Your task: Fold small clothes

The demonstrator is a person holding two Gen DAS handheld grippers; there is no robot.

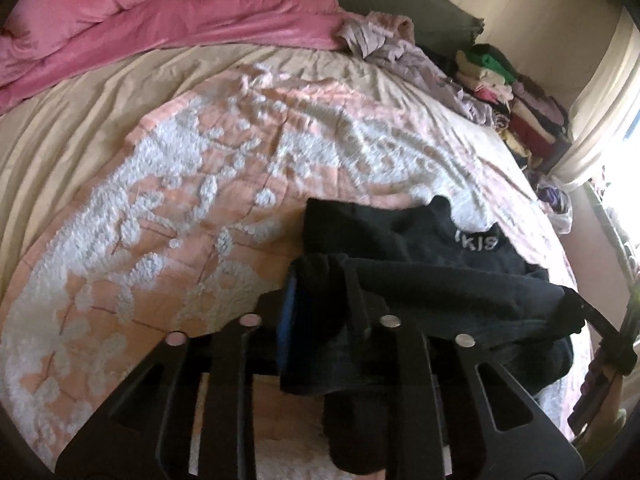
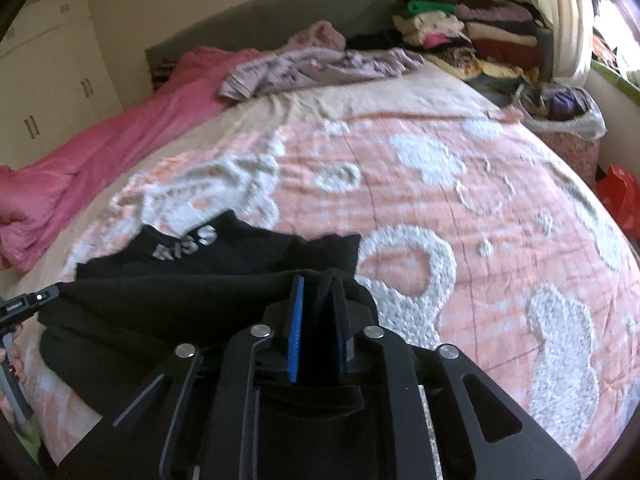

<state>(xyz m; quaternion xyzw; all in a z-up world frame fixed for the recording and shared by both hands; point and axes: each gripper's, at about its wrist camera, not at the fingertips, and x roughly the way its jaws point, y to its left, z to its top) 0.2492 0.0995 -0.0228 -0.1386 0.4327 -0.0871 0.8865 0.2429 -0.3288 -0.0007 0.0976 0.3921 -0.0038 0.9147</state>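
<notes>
Bedroom, bed taking most of both views, topped with a pink-and-white tufted bedspread (image 2: 460,216). My black garment (image 2: 224,276), lettered "KISS" in pale letters, lies on the near part of that spread, its lower portion doubled up over the rest and lifted at both ends.

My left gripper (image 1: 320,280) pinches one end of the doubled fabric; cloth sits between the blue pad and the opposite finger and drapes down over the frame. My right gripper (image 2: 318,292) pinches the other end likewise, dark cloth wedged between its blue pads. Jaws on both look only narrowly parted, filled by the fabric.

Outward: a pink duvet (image 1: 152,20) is bunched along the far left side of the bed. A crumpled lilac garment (image 2: 320,66) lies near the headboard (image 2: 280,20). Beyond it, folded clothes in a stack (image 2: 472,28) sit in the corner. Containers: a white plastic bag (image 2: 568,114) beside the bed holds something purple; a red bag (image 2: 620,196) is at the right edge, contents not visible.
</notes>
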